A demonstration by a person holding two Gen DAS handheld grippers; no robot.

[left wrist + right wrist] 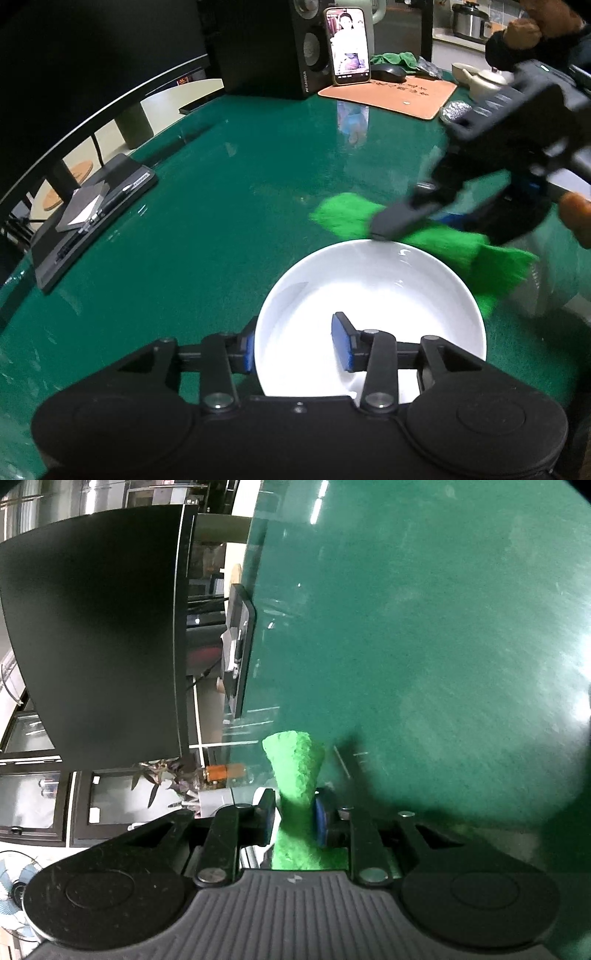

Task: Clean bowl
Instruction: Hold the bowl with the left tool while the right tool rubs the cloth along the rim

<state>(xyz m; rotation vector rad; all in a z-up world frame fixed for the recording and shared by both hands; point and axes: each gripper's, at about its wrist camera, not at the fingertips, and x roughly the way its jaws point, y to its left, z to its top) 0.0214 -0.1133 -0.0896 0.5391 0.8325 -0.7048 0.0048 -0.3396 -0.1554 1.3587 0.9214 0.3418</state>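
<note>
Item: white bowl [369, 314], sitting on the green tabletop [221, 221] at the near centre of the left wrist view, interior bare and glossy.

Item: left gripper [295, 349], straddling the near-left rim of the bowl; one blue-padded finger is sitting outside the wall, the other inside the bowl. The pads are standing apart, and whether they are pressing the rim cannot be told.

Item: right gripper [293, 818], clenching a bright green cloth [295, 775] between its blue pads, the fabric pinched to a narrow waist and flaring out beyond the fingertips. In the left wrist view this gripper [399, 225] is hanging at the far-right rim of the bowl, motion-blurred, with the cloth [424, 236] trailing over the rim and down the right side of the bowl.

Surroundings, far side of table: phone [351, 46] propped upright with its screen lit, leaning against a black speaker [273, 48]; black mouse [388, 72] on a tan mat [391, 96]; dark green rag [395, 59] behind the mouse; cream teapot [487, 83] at far right; crumpled foil object [456, 110] just beside the mat.

Surroundings, left: black tray [92, 218] holding cards and a pen, lying at the left edge of the table; large dark monitor [92, 627] beyond it
</note>
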